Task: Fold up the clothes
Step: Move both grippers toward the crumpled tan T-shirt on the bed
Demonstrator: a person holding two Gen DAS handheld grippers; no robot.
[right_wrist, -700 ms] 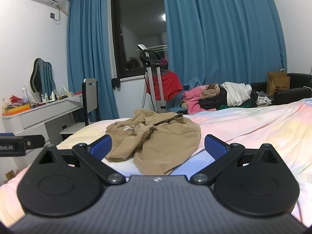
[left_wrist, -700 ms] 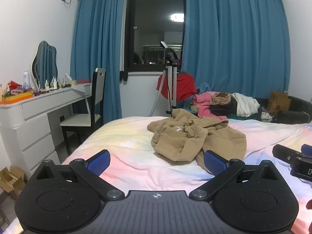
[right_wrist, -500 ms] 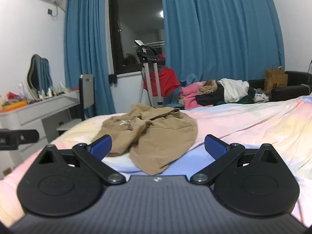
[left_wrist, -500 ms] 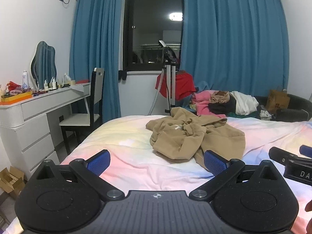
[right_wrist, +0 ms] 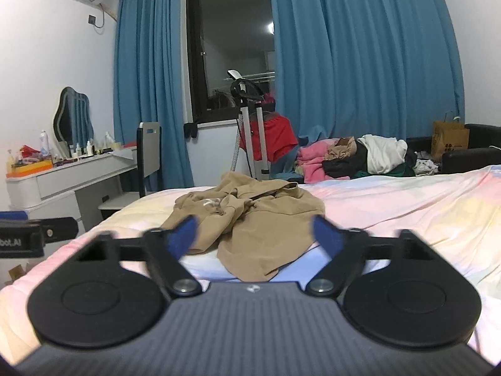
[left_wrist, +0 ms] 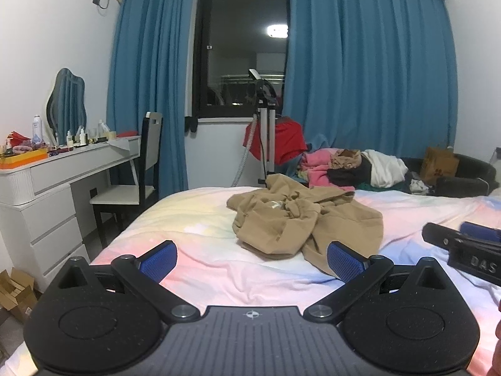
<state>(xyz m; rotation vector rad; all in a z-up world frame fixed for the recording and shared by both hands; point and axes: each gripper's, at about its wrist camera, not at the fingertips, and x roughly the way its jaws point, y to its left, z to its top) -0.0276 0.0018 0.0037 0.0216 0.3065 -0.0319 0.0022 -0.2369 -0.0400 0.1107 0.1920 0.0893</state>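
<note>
Only right claw [right_wrist: 252, 235] fingers motion-blurred

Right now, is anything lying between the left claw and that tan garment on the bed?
No. The left wrist view shows only bare pastel bedsheet between the open left claw and the tan garment.

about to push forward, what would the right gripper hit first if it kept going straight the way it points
Most likely the crumpled tan garment on the bed. The right gripper points at it, angled slightly down, jaws apart with nothing between them. Its near hem lies just past the fingertips; the exact gap is hard to judge.
</note>
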